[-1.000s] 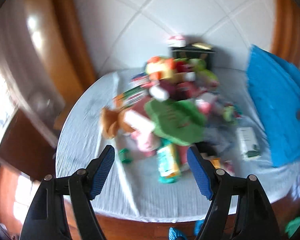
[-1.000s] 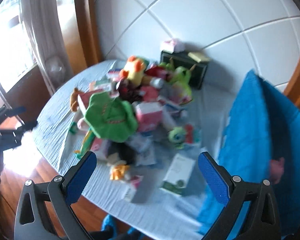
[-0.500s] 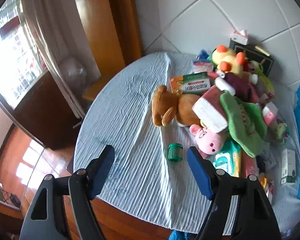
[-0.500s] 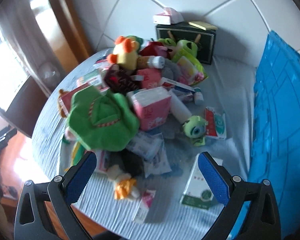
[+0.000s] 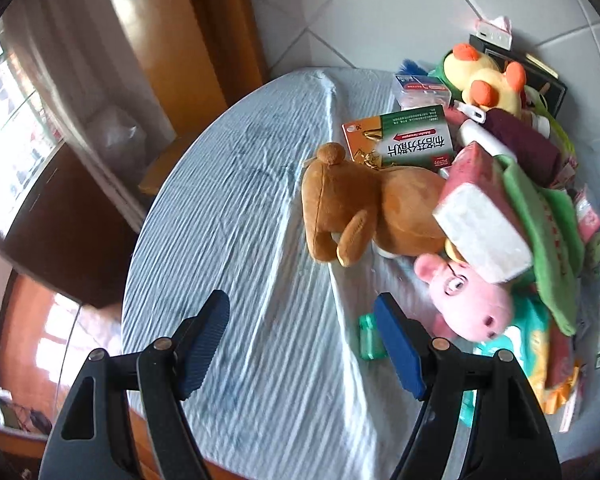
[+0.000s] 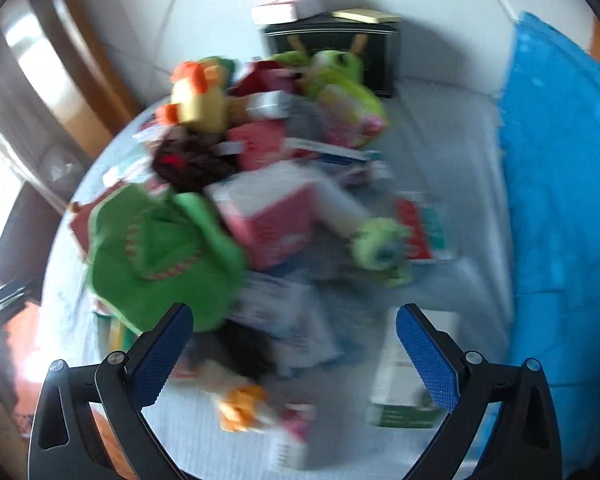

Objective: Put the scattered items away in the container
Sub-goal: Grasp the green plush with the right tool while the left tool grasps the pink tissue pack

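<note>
While both grippers hang over the heap with nothing between their pads, the hazards read as follows.
Jaws: left gripper [image 5: 302, 344] spread apart and empty above bare cloth; right gripper [image 6: 294, 354] likewise spread and empty (its view is badly blurred).
Task items: a tangled pile on the right half of the round table [image 5: 228, 216], with the blue container [image 6: 564, 208] at the far right edge.
Risk, toppling: the tissue pack [image 5: 480, 232] leans on the brown plush dog [image 5: 364, 212]; pulling the dog first would probably tip the pack and the green cloth [image 5: 548, 236].
Risk, rolling: the small green jar [image 5: 370, 338] lies just beside the left gripper's right pad, near the table edge; a nudge could send it off.
Risk, double grab: the pink pig plush [image 5: 466, 300] touches the pack and a wipes packet, so a wide closure may snag both.
Surroundings: yellow duck plush [image 5: 484, 76], green-and-orange medicine box [image 5: 404, 140], black box [image 6: 332, 52] against the tiled wall.
Obstruction: the pile itself lies between the left gripper and the container.
</note>
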A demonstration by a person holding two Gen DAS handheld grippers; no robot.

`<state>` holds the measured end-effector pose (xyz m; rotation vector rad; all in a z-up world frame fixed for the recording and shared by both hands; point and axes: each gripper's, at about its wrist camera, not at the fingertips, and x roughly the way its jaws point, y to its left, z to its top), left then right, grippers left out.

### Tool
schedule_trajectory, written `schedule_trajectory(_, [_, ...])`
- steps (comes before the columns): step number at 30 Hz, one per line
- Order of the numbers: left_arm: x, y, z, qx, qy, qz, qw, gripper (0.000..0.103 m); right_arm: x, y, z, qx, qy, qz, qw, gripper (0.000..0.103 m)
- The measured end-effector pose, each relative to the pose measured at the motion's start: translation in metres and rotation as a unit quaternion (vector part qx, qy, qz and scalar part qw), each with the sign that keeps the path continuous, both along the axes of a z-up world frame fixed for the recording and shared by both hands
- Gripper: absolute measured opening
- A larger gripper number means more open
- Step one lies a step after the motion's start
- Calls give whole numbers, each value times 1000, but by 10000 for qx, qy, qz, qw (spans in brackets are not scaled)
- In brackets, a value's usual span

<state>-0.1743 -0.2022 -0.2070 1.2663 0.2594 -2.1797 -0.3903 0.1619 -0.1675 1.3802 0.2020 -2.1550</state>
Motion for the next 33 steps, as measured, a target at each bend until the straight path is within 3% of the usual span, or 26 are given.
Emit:
schedule_trajectory(7, [-26, -22, -12, 71, 76, -1038, 9945, 74, 45, -113, -8, -424, -104, -28, 9990, 103])
schedule_trajectory(10, [-33, -29, -17, 208, 12, -1328, 9909, 74, 69, -146, -18, -351, -169, 49, 9992, 103])
schedule_trajectory(15, [-47, -32, -10, 338, 168, -1602, 9864, 74, 78, -160, -45, 384, -3, -78, 9992, 97])
schedule_trajectory(21, [-69, -24, 3, 461, 326, -1585, 9857, 74, 66, -176, -62, 311, -65, 272, 9991, 98])
schedule_trajectory(24, [-80, -15, 9, 478, 370, -1611, 9851, 74, 58, -186, -82, 746, 74, 373, 9965, 99])
schedule_trajectory(25, [-84, -11, 13, 504, 405, -1643, 9843, 74, 55, -184, -86, 918, 191, 293, 9952, 84])
schedule_trajectory(26, [-88, -6, 15, 519, 432, -1686, 9834, 74, 48, -175, -88, 1099, 328, 69, 9934, 42])
schedule_trajectory(27, [-92, -1, 17, 516, 448, -1739, 9824, 74, 42, -165, -88, 1134, 345, -165, 9928, 24])
schedule_trajectory(30, [-113, 16, 20, 474, 416, -1945, 9789, 74, 19, -125, -83, 873, 193, -785, 9929, 20])
schedule_trajectory(33, [-135, 31, 15, 607, 250, -2141, 9746, 74, 10, -102, -75, 787, 255, -986, 9917, 20])
